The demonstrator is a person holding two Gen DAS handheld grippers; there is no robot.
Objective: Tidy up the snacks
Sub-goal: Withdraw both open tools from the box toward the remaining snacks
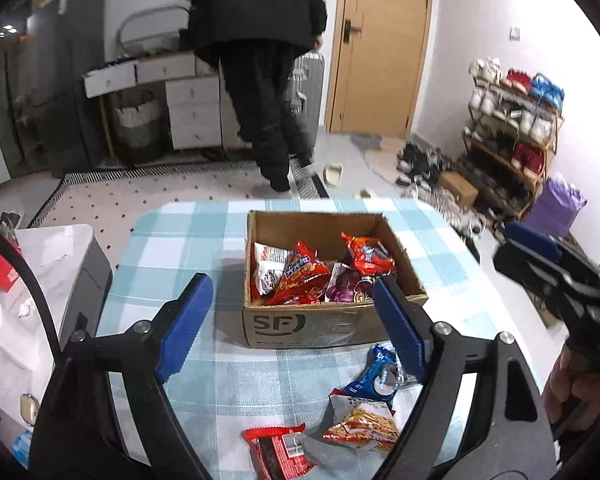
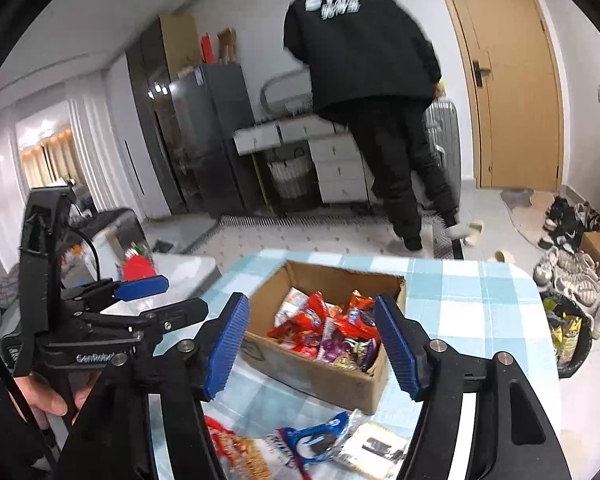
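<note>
On the tabletop (image 1: pixel 188 236), covered in a pale blue and white checked cloth, stands an open brown cardboard box (image 1: pixel 324 320) printed with black letters on its near side, and inside it lies a heap of snack packets (image 1: pixel 320 272), mostly red and orange with one purple one and a white one. Loose on the cloth, nearer than the box, lie a blue biscuit packet (image 1: pixel 374 380), an orange and white noodle-snack bag (image 1: pixel 360 424) and a red and black packet (image 1: pixel 280 448); the right wrist view also shows a clear-wrapped pale biscuit pack (image 2: pixel 374 450) beside the blue one. The left claw (image 1: pixel 296 320) hangs above these loose packets with its blue-padded jaws spread wide and nothing between them. The right claw (image 2: pixel 312 344) is likewise spread, empty, and framing the box from above. Beyond the tabletop a person in black clothes (image 2: pixel 376 92) stands with their back turned at a white drawer unit (image 2: pixel 332 160), near a wooden door (image 2: pixel 512 80).
</note>
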